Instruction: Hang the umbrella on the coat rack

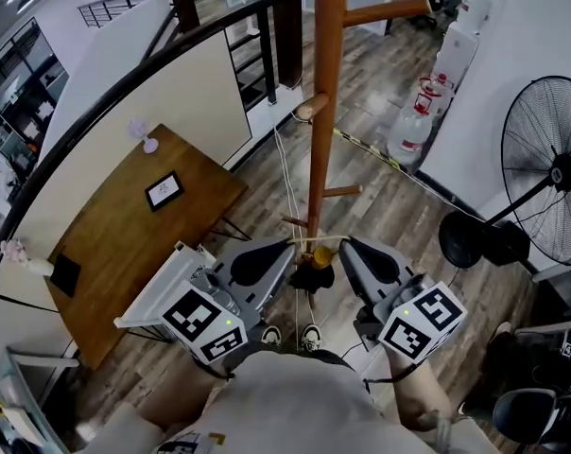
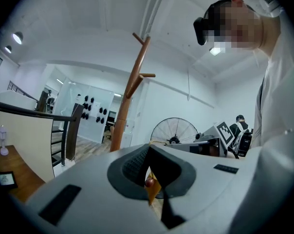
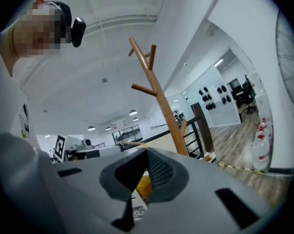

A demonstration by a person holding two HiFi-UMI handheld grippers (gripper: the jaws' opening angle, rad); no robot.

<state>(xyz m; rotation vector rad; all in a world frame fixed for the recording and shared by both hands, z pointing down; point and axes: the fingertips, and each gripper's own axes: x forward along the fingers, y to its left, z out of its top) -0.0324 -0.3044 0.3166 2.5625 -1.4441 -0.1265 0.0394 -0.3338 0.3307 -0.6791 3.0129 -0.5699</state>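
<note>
The wooden coat rack (image 1: pixel 325 83) rises right in front of me, with pegs at several heights; it also shows as the coat rack (image 2: pixel 132 91) and the coat rack (image 3: pixel 159 96) in the gripper views. The folded umbrella (image 1: pixel 319 256), yellow with a black part, hangs below and between both grippers, by the pole's base. A thin cord loop (image 1: pixel 312 239) stretches between the tips. My left gripper (image 1: pixel 291 245) (image 2: pixel 148 148) and right gripper (image 1: pixel 345 243) (image 3: pixel 147 153) each look shut on an end of it. Yellow umbrella fabric (image 2: pixel 152 191) (image 3: pixel 143 185) shows under the jaws.
A brown wooden table (image 1: pixel 115 253) with a small picture frame (image 1: pixel 163 190) stands at the left, under a black stair railing (image 1: pixel 125 76). A standing fan (image 1: pixel 555 173) is at the right and a water bottle (image 1: pixel 413 123) against the wall. My shoes (image 1: pixel 291 335) are below.
</note>
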